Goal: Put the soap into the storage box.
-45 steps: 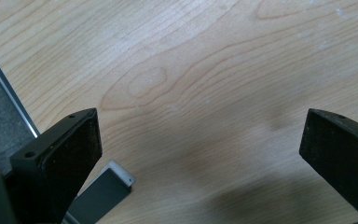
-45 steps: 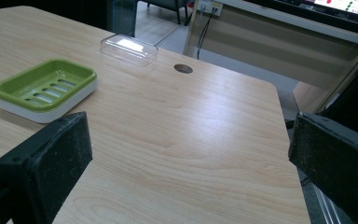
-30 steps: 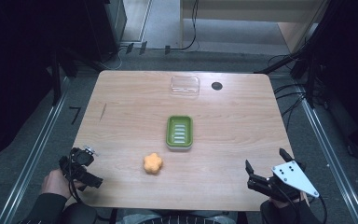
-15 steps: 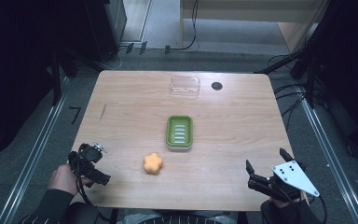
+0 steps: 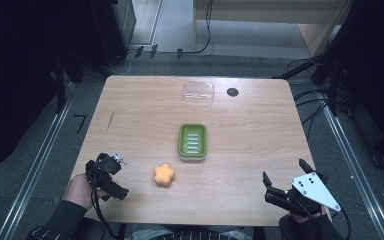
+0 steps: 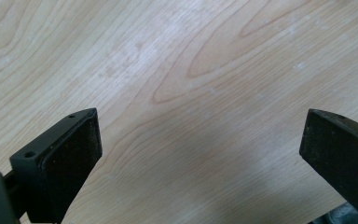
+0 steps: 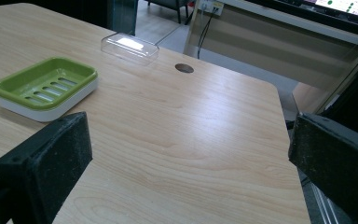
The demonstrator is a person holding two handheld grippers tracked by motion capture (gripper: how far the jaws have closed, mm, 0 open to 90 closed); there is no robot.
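An orange flower-shaped soap (image 5: 163, 175) lies on the wooden table (image 5: 250, 125), near its front. Just behind it sits a green soap dish (image 5: 192, 142) on a white base, its slotted tray also at the left in the right gripper view (image 7: 46, 86). My left gripper (image 5: 111, 175) is at the table's front left, a little left of the soap, and points down at bare wood; it is open (image 6: 200, 154). At the front right edge my right gripper (image 5: 285, 180) rests open (image 7: 191, 158) with nothing between its jaws.
A clear plastic lid (image 5: 198, 92) lies at the back of the table, seen again in the right gripper view (image 7: 129, 46). A dark round hole (image 5: 232, 92) is beside it. Cables and dark stands ring the table on the floor.
My left gripper has moved right along the front edge, closer to the orange soap. The right gripper has stayed put.
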